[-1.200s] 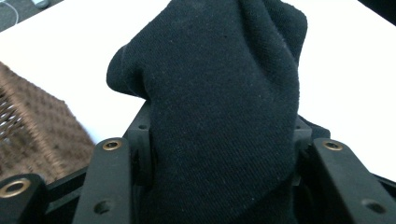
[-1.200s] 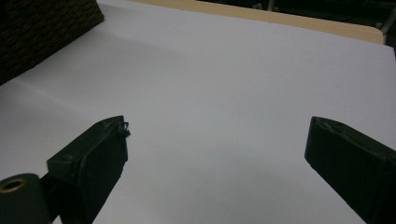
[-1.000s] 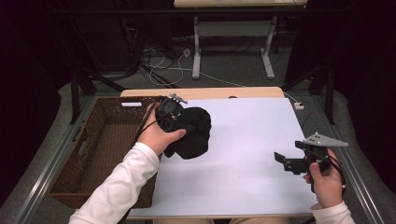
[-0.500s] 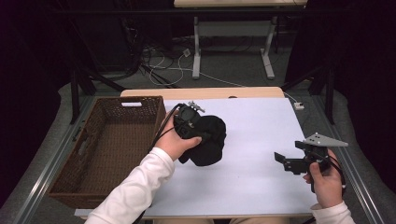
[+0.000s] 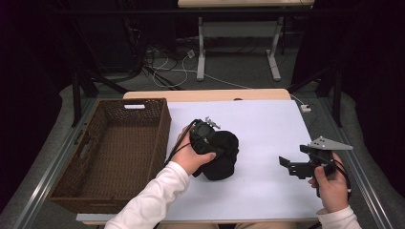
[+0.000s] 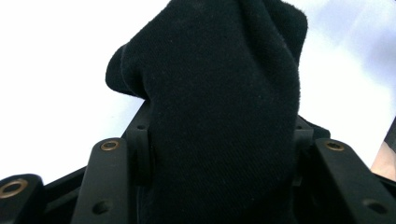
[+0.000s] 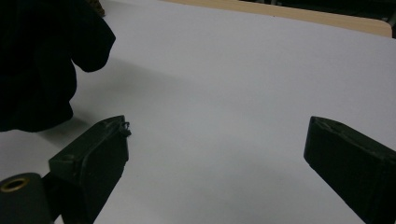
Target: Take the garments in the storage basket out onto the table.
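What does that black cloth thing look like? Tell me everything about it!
The black cloth is soft, fuzzy-looking fabric, bunched into a rounded lump with folds. It sits over the white table, right of the brown basket, with its lower end near or on the surface. The left gripper is clamped on it, with fabric bulging up between the two black jaws. The right gripper is apart from it, open and empty.

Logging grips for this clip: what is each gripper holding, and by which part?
The left gripper is shut on a bunched fold of the black cloth. The right gripper's jaws stand open on nothing.
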Demonstrator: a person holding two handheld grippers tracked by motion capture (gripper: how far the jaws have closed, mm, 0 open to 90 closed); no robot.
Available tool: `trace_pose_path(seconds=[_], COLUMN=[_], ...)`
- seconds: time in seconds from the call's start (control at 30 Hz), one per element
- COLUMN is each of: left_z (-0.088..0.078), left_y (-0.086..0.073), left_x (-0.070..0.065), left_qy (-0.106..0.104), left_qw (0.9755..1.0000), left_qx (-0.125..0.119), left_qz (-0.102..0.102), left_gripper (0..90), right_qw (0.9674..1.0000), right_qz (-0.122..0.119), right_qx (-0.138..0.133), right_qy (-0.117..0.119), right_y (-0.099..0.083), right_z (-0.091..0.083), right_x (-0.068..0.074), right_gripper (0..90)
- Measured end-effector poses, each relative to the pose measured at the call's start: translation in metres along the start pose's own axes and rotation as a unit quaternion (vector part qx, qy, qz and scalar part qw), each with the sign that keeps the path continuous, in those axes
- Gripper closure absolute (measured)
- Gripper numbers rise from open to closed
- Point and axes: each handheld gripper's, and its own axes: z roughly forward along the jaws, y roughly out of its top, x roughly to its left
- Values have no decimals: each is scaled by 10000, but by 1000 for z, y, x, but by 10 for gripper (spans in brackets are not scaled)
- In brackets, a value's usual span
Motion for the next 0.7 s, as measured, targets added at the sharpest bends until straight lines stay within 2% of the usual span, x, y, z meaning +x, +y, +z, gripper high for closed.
trace_pose_path(seconds=[0.3,0.5,0.6,0.7], left_z=[26,42,48,54], left_y=[-2,-4,-5,-7], left_x=[-13,-17,-20,-22], left_qy=[-172,-284,-214,-233], left_qw=[9998,9995,9995,9992], left_qx=[-5,-44,-39,-19], left_qz=[104,158,249,320], left_gripper=[459,456,455,451], right_qw=[10000,10000,9999,9999], right_qz=[-46,-49,-48,-74], right_qx=[49,61,94,104], right_qy=[10,25,34,29], right_y=[-1,-2,-2,-2], right_z=[3,4,4,5], right_x=[2,3,3,4], right_gripper=[60,60,60,60])
